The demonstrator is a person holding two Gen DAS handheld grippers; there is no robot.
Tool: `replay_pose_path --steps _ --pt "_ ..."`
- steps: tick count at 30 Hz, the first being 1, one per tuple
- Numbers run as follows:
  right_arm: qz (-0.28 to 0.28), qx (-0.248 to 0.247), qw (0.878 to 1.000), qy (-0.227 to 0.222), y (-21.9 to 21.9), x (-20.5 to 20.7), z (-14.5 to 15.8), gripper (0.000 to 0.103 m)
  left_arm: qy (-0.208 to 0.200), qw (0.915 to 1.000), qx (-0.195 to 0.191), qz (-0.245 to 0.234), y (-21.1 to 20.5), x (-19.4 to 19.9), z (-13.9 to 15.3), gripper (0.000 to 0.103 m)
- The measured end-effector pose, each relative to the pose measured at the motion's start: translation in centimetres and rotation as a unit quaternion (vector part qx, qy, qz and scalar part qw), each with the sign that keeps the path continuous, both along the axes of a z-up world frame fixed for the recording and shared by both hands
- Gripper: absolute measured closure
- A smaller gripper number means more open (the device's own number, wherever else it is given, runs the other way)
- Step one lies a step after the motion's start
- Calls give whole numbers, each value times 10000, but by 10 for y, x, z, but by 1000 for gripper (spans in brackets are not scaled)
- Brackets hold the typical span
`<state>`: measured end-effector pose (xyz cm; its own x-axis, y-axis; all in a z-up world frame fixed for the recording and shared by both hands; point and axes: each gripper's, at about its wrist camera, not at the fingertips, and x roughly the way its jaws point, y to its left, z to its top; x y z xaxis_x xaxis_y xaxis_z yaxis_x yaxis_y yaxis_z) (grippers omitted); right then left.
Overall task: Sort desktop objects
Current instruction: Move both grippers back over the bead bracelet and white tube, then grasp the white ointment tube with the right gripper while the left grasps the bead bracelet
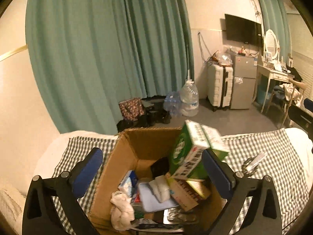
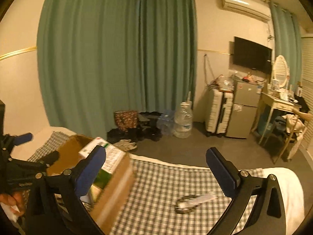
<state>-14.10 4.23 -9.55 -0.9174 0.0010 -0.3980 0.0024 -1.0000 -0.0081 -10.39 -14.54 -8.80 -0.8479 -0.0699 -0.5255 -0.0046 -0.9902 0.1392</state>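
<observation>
Boxes (image 1: 187,152) perched in the carton (image 1: 125,156); both grippers (image 1: 154,168) (image 2: 156,168) wide open, empty. Next, approach the clip (image 2: 193,202) squarely along the cloth (image 2: 156,176).

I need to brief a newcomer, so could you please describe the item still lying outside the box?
On the checked cloth, right of the cardboard box, lies a white stick beside a dark chain. Everything else is piled inside the box; these alone lie loose on the cloth.

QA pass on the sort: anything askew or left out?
Green box sits tilted, poking above the cardboard box rim rather than lying flat. A small silvery item lies alone on the checkered cloth, outside the box.
</observation>
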Motion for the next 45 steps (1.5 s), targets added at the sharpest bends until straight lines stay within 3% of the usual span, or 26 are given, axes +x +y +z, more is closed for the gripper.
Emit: replay_pose_path --steps 13,20,27,29,33,37,45 --pt "-727 -92 9972 -171 89 27 -1 0 296 9965 313 -711 82 18 12 0" --pt "-909 -36 9953 -332 131 34 -19 0 95 9922 252 -1216 143 21 0 0" --pt "-978 -578 9895 -896 176 20 -61 0 -460 9881 -36 -1468 193 -1 -49 0" --pt "-1133 -508 9866 -1054 185 16 -77 0 -663 9873 -53 -1446 199 -12 -66 0" --pt "-880 -411 9862 -1340 191 -2 -106 0 -1067 9840 -54 -1428 211 -34 -103 0" --pt "-710 -714 9810 -1659 198 -19 -138 3 -1180 9824 -35 -1446 222 -52 -130 0" --pt "-390 -1141 9693 -2141 191 -56 -188 18 -1339 9777 -416 -1562 234 -65 -170 0"
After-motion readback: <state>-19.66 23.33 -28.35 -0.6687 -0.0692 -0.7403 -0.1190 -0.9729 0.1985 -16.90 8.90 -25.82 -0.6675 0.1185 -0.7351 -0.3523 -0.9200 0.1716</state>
